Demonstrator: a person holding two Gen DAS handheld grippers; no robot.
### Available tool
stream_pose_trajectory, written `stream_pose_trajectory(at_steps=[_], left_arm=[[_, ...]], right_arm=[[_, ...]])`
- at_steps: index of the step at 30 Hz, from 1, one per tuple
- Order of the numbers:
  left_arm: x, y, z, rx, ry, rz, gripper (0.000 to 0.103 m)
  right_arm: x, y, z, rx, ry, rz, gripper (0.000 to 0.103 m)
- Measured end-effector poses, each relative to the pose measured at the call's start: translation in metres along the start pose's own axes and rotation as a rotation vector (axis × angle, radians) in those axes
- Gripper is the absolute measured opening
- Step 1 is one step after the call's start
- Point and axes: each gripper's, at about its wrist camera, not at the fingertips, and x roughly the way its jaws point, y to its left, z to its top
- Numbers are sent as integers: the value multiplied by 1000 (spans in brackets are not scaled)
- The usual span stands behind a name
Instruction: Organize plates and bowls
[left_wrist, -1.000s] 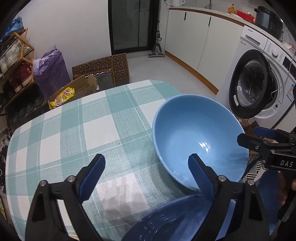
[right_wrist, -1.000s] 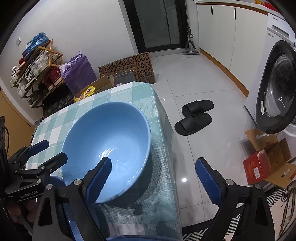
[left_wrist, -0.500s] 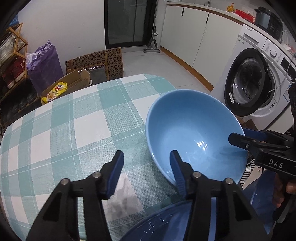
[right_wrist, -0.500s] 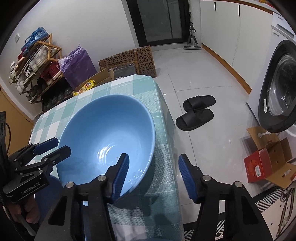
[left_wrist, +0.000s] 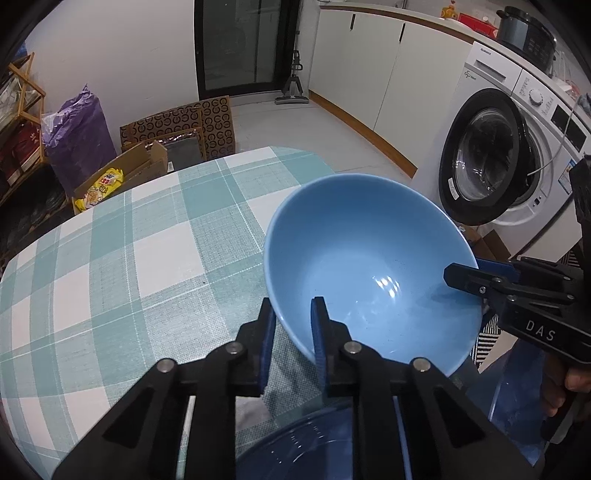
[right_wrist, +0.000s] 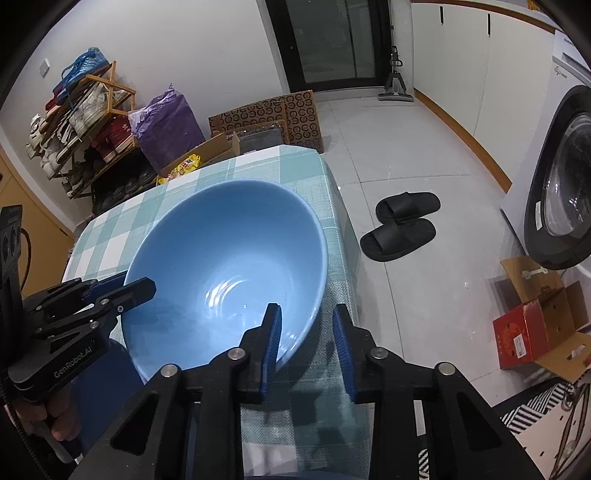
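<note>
A large light blue bowl (left_wrist: 369, 258) sits on the checked tablecloth (left_wrist: 110, 277) near the table's right edge. My left gripper (left_wrist: 293, 332) is shut on its near-left rim, one pad inside and one outside. My right gripper (right_wrist: 306, 332) straddles the opposite rim of the bowl (right_wrist: 229, 251) and its jaws are closing. The left pad is inside the bowl and a strip of cloth still shows between the rim and the outer pad. Each view shows the other gripper: the left gripper (right_wrist: 129, 286) and the right gripper (left_wrist: 465, 269). A darker blue dish (left_wrist: 295, 450) lies just below my grippers.
The table (right_wrist: 332, 184) drops off right beside the bowl. On the floor beyond are black slippers (right_wrist: 402, 225), a red carton (right_wrist: 528, 332) and a washing machine (left_wrist: 491, 166). A shoe rack (right_wrist: 81, 122), purple bag (left_wrist: 77, 133) and cardboard boxes stand behind the table.
Both grippers' jaws have narrowed from wide open onto the bowl's rim. The left pads now pinch the rim, and the right pads have come close around it. The hands barely shifted.
</note>
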Motion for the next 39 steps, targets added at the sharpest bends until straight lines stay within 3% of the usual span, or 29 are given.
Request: stream_pose_trajectory(at_steps=[2,20,39], left_arm=[[0,0,0,0,-2,3,17],[-7,-7,0,18,-31,16,17],[-67,-24,5,40,-140,6,17]], right_arm=[[0,4,-1,-9,-6,2,18],[-9,5,-2,-31,-28,-33,17],[-89,21,-8,-58,-153,-65,17]])
